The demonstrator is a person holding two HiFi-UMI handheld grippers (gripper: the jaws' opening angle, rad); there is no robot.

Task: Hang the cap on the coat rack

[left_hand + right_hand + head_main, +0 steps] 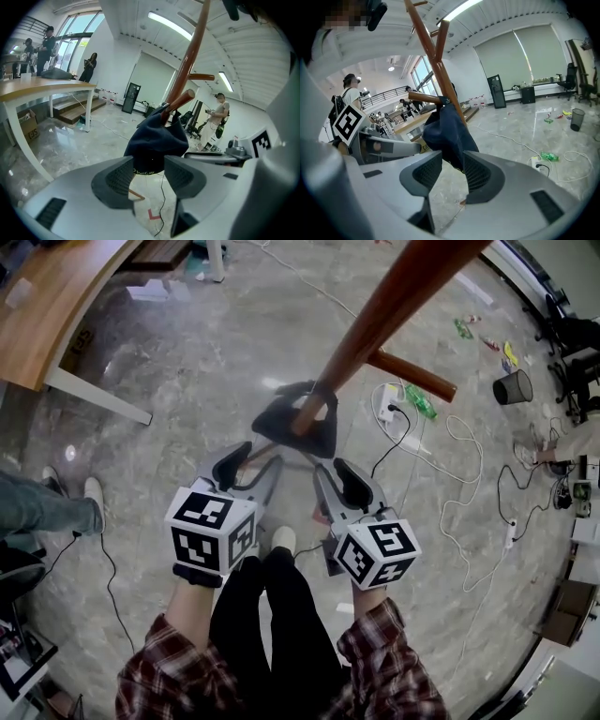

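A dark navy cap (295,423) hangs on a peg (180,101) of the brown wooden coat rack (394,306). Both grippers sit just below it, side by side. My left gripper (251,465) is open; in the left gripper view the cap (154,140) hangs beyond and just above the gap between the jaws of this gripper (149,163), untouched by the pads. My right gripper (336,476) is open too. In the right gripper view the cap's (447,131) lower edge droops toward the gap of that gripper (452,164), and the pads do not press on it.
The rack's foot (412,374) spreads over the marble floor. A wooden desk (56,306) stands at the upper left. White cables (469,474), a power strip (386,409), a green bottle (420,401) and a black bin (513,387) lie to the right. A bystander's shoe (94,493) is at left.
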